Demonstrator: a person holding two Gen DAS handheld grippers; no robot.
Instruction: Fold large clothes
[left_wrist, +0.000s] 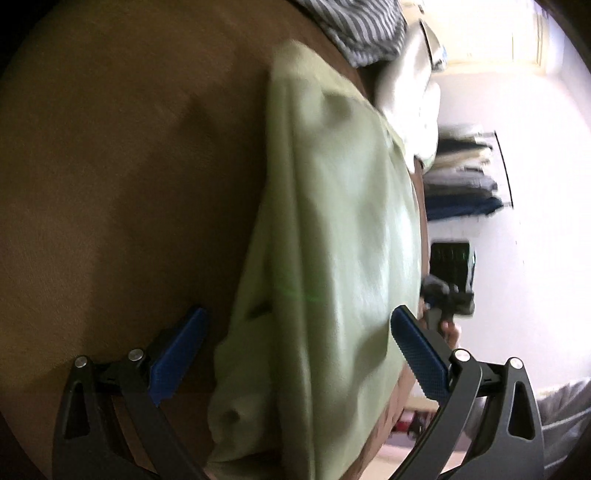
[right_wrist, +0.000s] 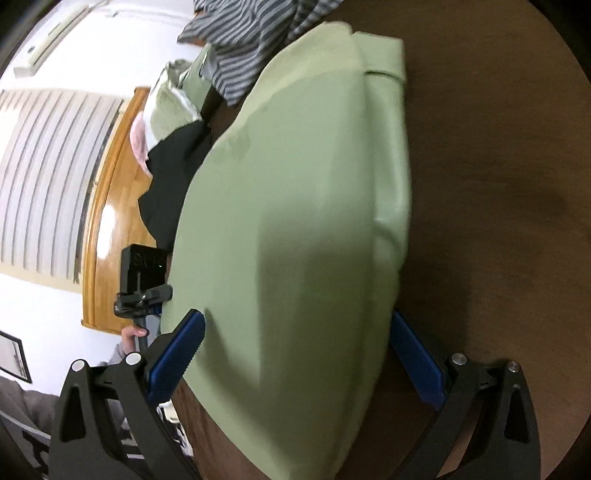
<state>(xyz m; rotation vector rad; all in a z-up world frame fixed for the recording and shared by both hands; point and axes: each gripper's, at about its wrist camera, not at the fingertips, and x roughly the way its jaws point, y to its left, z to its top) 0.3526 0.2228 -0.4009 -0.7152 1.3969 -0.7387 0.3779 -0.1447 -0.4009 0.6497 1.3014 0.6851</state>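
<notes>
So my left hand-held gripper and right hand-held gripper are both spread wide, gripping nothing, one over each end of the folded light green garment lying on the brown table, striped clothes piled just past it.

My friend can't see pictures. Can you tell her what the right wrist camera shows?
A folded light green cloth garment lies on a dark brown wooden table, between the wide-open blue-padded fingers of the right tool. A grey striped cloth and a black cloth sit beyond it, and the other black handheld tool is at the left.
</notes>
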